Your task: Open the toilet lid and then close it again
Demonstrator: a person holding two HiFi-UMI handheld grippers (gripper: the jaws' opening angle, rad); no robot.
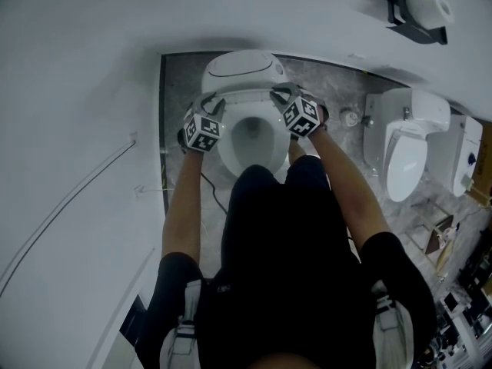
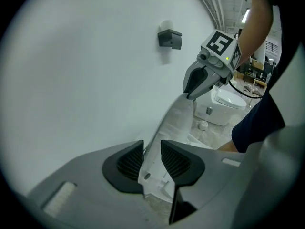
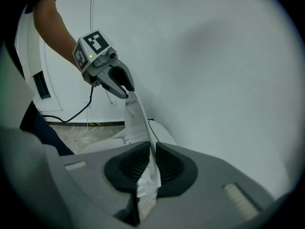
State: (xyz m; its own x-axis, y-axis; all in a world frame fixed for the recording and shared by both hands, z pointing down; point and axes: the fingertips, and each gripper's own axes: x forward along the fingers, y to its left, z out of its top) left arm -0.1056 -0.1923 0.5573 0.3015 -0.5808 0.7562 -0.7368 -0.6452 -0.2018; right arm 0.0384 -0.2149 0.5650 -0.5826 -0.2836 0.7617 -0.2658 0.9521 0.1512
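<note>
Lid (image 3: 135, 120) upright (opening looks done); left claw (image 2: 152, 157) and right claw (image 3: 153, 162) both clamp its edge. Next, we lower it.

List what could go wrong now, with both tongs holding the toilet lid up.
1. The left tongs and right tongs pinch only the thin side edges of the toilet lid; it may slip out and slam onto the bowl rim.
2. They grip opposite sides, so uneven motion could twist and strain the lid.
</note>
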